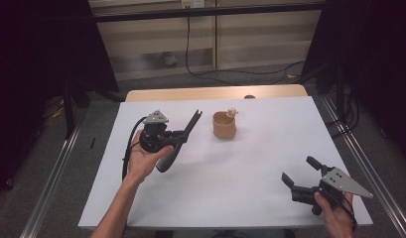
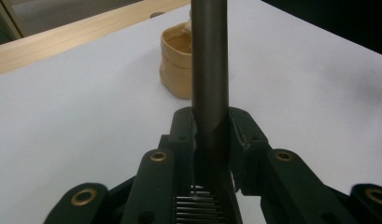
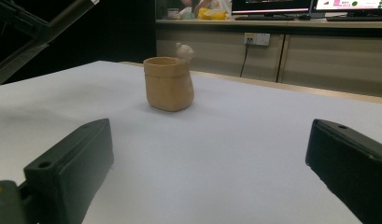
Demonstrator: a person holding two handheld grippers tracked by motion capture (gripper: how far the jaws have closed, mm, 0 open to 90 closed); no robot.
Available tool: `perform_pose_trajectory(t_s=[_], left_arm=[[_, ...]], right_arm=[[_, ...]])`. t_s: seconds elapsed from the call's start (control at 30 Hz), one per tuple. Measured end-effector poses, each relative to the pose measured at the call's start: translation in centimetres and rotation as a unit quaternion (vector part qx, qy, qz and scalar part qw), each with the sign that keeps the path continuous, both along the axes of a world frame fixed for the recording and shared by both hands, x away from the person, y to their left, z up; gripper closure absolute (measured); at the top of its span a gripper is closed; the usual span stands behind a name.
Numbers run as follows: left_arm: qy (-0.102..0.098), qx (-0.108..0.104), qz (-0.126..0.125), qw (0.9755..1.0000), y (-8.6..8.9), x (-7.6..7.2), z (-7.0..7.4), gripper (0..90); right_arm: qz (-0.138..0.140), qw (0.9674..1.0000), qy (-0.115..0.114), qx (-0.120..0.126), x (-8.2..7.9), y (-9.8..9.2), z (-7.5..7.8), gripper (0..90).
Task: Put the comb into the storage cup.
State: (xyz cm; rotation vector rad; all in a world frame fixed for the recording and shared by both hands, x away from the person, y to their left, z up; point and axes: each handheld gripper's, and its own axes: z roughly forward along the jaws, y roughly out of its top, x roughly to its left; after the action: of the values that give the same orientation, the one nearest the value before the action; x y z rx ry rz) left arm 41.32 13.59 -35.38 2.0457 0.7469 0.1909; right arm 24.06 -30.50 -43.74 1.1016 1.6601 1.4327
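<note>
1. The left gripper (image 1: 189, 126) has its fingers (image 2: 185, 135) pinching a dark rod (image 2: 209, 65), which looks like a tool with a thick handle (image 1: 167, 159) hanging below the hand.
2. The rod is above the tabletop (image 1: 240, 173), pointing toward the tan cup (image 1: 224, 125) but still apart from it.
3. The cup stands upright near the far middle of the white tabletop, with a small pale figure (image 1: 233, 111) on its rim.
4. The right gripper (image 1: 301, 172) rests near the front right edge, its fingers (image 3: 72, 163) spread wide with nothing between them.
5. I judge that picking up the rod is done; bringing it to the cup, perhaps into it, is left.
6. No brand or writing can be read on the cup or the rod.
</note>
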Motion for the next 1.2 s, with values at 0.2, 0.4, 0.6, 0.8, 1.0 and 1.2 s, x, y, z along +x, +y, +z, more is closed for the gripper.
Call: perform_pose_trajectory(t_s=[0.2,0.4,0.6,0.8,1.0,1.2], left_arm=[[-0.004,-0.009,-0.025,0.9996,-0.8,-0.5,0.0,72.9],[-0.018,-0.004,-0.040,0.9990,-1.7,-1.4,0.2,72.9],[-0.006,-0.006,-0.070,0.9975,-2.7,-1.8,0.0,72.9],[-0.005,-0.004,-0.096,0.9954,-3.5,-2.2,0.0,72.9],[0.003,-0.009,-0.117,0.9931,-4.3,-2.7,0.1,72.9],[0.013,-0.010,-0.139,0.9901,-5.0,-3.2,-0.1,72.9]], right_arm=[[0.000,1.0000,0.001,0.005,0.0,0.0,0.0,0.0],[0.004,0.9999,-0.002,-0.009,0.0,0.2,0.0,0.0],[0.014,0.9999,-0.006,-0.007,-0.1,0.3,0.1,0.0],[0.016,0.9998,-0.006,-0.004,-0.1,0.3,0.1,0.0],[0.016,0.9996,-0.022,-0.006,-0.1,0.4,0.2,0.0],[0.024,0.9992,-0.030,-0.013,-0.2,0.7,0.3,0.0]])
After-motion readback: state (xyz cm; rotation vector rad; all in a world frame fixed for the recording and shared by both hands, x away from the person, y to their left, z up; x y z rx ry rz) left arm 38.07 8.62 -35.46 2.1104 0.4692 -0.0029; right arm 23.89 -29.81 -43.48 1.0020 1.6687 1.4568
